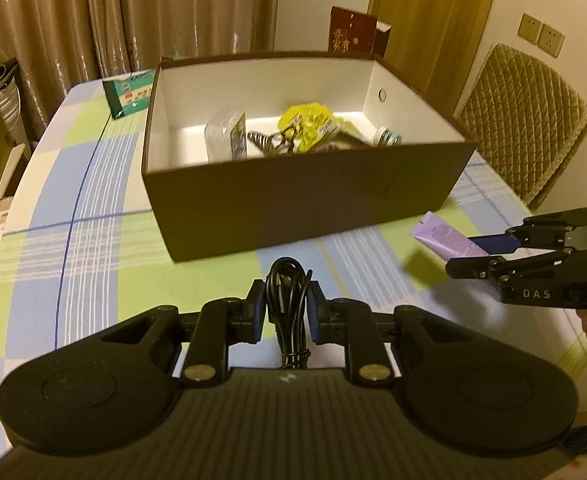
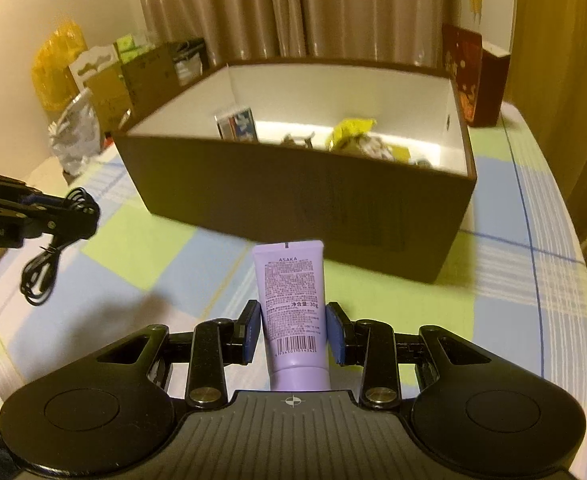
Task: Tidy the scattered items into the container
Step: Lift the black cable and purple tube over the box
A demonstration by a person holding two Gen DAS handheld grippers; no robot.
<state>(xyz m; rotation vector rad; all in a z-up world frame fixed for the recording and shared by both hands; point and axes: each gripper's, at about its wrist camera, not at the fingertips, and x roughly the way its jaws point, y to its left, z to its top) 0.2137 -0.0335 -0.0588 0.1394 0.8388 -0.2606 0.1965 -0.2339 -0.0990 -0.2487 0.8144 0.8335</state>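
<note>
A dark brown cardboard box (image 1: 293, 208) with a white inside stands on the checked tablecloth; it also shows in the right wrist view (image 2: 293, 200). Several items lie in it, among them a yellow packet (image 1: 305, 124) and a small clear box (image 1: 227, 136). My left gripper (image 1: 286, 304) is shut on a coiled black cable (image 1: 287, 280) and holds it above the table in front of the box. My right gripper (image 2: 293, 328) is shut on a purple tube (image 2: 291, 296), right of the left one (image 1: 449, 240). The cable dangles from the left gripper (image 2: 53, 216) in the right wrist view (image 2: 39, 276).
A green packet (image 1: 131, 94) lies on the table left of the box. A dark red carton (image 1: 353, 36) stands behind the box. A padded chair (image 1: 521, 120) is at the right edge of the table (image 1: 73, 240). Boxes and bags (image 2: 93, 92) are stacked beyond the table.
</note>
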